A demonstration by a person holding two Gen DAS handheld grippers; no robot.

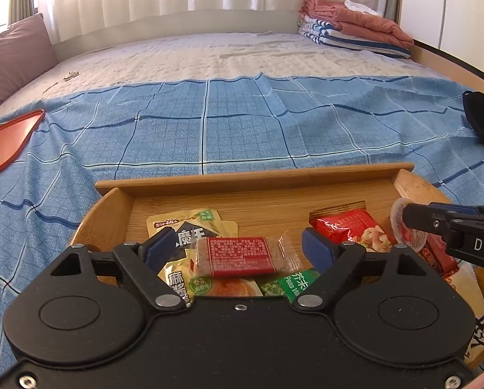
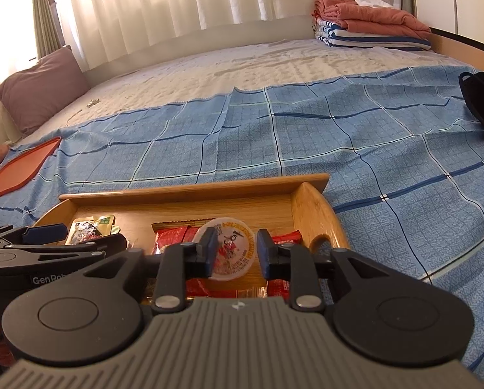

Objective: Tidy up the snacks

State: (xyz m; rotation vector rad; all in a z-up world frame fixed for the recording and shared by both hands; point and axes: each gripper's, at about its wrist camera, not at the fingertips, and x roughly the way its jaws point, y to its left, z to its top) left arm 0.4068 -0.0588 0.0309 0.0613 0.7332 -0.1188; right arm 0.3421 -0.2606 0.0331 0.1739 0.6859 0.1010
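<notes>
A wooden tray on the bed holds several snack packets. My left gripper is open over it, its blue pads on either side of a brown bar in clear wrap with a red label, apart from it. Under the bar lie a yellow sesame-sauce packet and a green peas packet. A red packet lies to the right. My right gripper is open around a round jelly cup in the tray; the jaws do not clearly press it.
An orange-red tray lies on the blue checked sheet at the far left. A dark bag sits at the right edge. Folded blankets and a purple pillow are at the back of the bed.
</notes>
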